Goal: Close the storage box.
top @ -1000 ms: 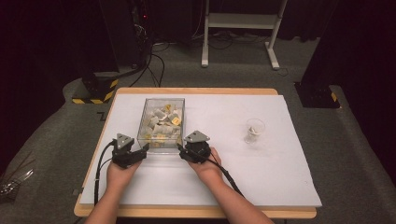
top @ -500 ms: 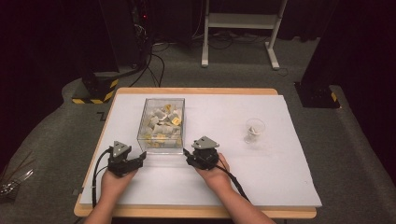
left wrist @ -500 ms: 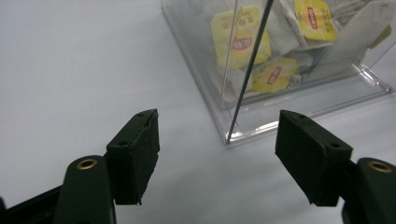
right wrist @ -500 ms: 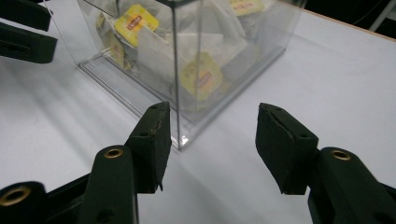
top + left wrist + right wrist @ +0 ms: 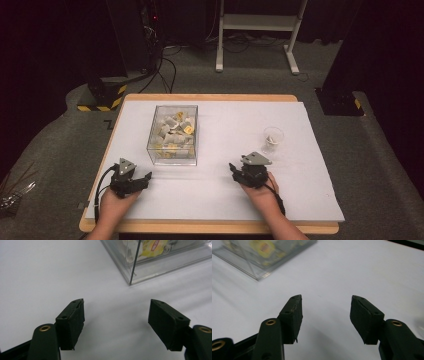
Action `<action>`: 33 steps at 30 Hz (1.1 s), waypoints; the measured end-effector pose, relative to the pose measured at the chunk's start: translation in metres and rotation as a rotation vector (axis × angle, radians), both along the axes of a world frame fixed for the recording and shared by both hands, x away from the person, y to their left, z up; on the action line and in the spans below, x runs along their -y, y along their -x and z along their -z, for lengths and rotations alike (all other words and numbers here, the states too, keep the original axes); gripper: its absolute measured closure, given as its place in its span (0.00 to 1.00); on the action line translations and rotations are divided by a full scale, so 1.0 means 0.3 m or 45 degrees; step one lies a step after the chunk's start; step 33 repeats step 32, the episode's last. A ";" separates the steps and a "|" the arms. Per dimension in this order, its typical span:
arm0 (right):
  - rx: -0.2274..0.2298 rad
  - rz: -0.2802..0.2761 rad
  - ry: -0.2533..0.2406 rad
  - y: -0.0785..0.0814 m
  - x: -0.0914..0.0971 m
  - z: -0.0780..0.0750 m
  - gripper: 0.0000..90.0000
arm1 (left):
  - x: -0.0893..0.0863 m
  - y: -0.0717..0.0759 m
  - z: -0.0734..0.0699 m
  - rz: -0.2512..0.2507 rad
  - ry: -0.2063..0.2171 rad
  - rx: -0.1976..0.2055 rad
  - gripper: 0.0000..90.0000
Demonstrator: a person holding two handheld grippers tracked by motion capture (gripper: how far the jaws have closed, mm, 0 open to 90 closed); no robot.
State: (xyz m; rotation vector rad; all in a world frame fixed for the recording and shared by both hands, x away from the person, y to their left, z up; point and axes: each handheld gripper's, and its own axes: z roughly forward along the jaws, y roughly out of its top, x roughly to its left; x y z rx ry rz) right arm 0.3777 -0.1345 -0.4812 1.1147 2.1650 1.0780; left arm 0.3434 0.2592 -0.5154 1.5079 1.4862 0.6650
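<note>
My left gripper (image 5: 116,323): jaws wide apart, nothing btwn the pads, just bare white table cover (image 5: 45,272) under them. Its tips point at the near corner of the clear plastic box (image 5: 155,267), which sits just ahead and to the right in the left gripper view; a yellow-labelled tea bag packet (image 5: 152,245) shows through the wall. Jaws not touching the box.

My right gripper (image 5: 325,317): jaws have just been opening a bit, now standing mid-wide, nothing btwn them, white cover below. Same box (image 5: 262,255) is off at upper left in the right gripper view, well apart from the tips, blurred.

From the high view: left gripper (image 5: 145,178) sits low near the box's (image 5: 172,132) front-left corner, left hand (image 5: 116,202) behind it. Right gripper (image 5: 235,170) is out to the right of the box, on open cover, right hand (image 5: 260,190) behind. Box is full of pale packets w/ some yellow tags. A small clear cup (image 5: 272,139) stands further right, beyond the right gripper, something pale inside; can't tell what. Wooden table edge (image 5: 210,228) runs along my side.
</note>
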 end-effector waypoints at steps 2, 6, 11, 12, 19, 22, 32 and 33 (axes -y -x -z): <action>-0.008 0.037 0.016 0.006 0.063 0.003 0.47 | -0.004 0.008 0.001 0.000 -0.009 -0.014 0.32; -0.043 0.113 0.050 0.019 0.184 0.017 0.44 | -0.012 0.015 0.003 0.000 -0.004 -0.017 0.32; -0.114 0.213 0.081 0.035 0.324 0.045 0.42 | -0.016 0.011 0.007 -0.027 0.042 -0.021 0.29; -0.126 0.232 0.091 0.039 0.346 0.050 0.42 | -0.017 0.011 0.008 -0.024 0.037 -0.019 0.29; -0.163 0.254 0.060 0.044 0.401 0.069 0.40 | -0.014 0.020 0.009 -0.028 0.027 -0.009 0.30; -0.163 0.253 0.053 0.044 0.404 0.071 0.40 | -0.014 0.020 0.009 -0.029 0.041 -0.013 0.31; -0.167 0.285 0.050 0.045 0.404 0.072 0.32 | -0.014 0.020 0.009 -0.029 0.038 -0.011 0.31; -0.167 0.285 0.050 0.045 0.404 0.072 0.32 | -0.014 0.020 0.009 -0.029 0.038 -0.011 0.31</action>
